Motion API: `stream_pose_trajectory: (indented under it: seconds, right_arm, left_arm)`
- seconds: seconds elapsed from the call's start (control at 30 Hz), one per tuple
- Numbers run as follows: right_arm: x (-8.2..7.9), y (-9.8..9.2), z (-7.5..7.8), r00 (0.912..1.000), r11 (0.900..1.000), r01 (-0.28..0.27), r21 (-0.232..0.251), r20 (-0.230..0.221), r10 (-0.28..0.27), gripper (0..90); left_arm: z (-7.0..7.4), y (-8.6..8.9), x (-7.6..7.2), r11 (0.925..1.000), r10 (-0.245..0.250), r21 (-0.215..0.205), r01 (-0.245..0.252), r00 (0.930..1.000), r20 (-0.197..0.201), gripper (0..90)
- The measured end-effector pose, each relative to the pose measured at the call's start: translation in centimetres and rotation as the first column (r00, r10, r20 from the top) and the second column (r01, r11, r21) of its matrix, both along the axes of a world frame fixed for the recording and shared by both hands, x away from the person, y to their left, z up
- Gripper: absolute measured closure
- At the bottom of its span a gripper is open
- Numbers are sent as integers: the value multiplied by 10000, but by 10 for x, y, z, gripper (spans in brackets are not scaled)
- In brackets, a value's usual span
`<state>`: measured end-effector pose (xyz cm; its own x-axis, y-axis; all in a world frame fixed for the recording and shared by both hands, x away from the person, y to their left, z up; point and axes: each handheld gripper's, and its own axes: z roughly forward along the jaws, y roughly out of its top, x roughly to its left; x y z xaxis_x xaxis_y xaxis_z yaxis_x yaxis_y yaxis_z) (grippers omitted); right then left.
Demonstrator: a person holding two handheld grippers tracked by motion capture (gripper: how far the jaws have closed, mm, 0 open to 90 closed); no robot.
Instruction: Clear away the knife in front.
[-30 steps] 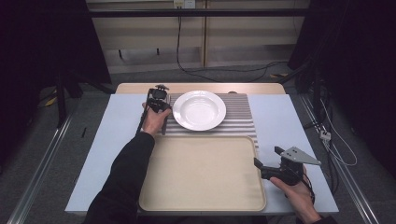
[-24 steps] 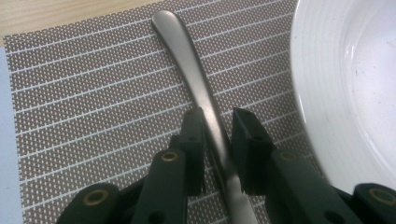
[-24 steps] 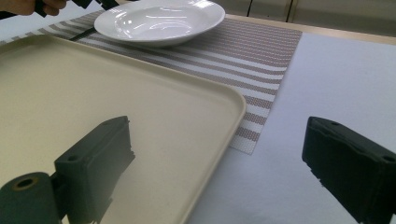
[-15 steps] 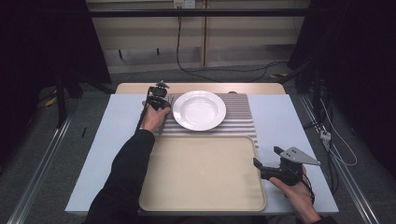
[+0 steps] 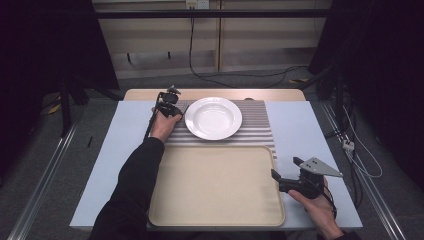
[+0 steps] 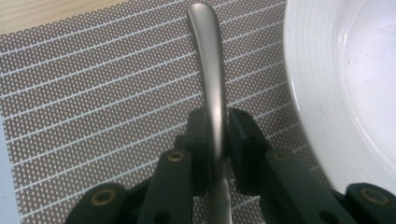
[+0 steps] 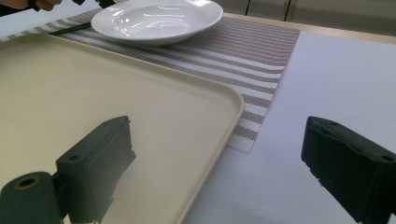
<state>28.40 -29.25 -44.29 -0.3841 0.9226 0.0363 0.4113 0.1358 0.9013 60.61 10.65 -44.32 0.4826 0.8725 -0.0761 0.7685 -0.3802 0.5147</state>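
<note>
Both jaws of the left gripper (image 6: 215, 140) have just closed onto the utensil handle (image 6: 211, 70) at the plate's (image 6: 345, 84) nine o'clock, ready for lifting, while the right gripper (image 7: 219, 168) gapes empty.

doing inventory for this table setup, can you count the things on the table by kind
plate: 1
tray: 1
striped placemat: 1
metal utensil handle, clamped in the left gripper: 1
total: 4
</note>
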Motion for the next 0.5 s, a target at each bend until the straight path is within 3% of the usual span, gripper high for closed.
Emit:
stream_pose_trajectory:
  seconds: [0.1,0.4,0.5]
  right_arm:
    - [0,0,0,10000,10000,0,13,-6,0,89]
    - [-1,0,0,10000,10000,-20,-13,-7,20,89]
    - [-1,0,0,10000,10000,-17,-10,-22,17,89]
  left_arm:
    - [0,0,1,9999,69,-102,-70,10000,-42,784]
    - [1,-4,0,9996,36,296,-34,10000,-81,797]
    - [2,-5,0,9988,-175,460,178,9998,-67,797]
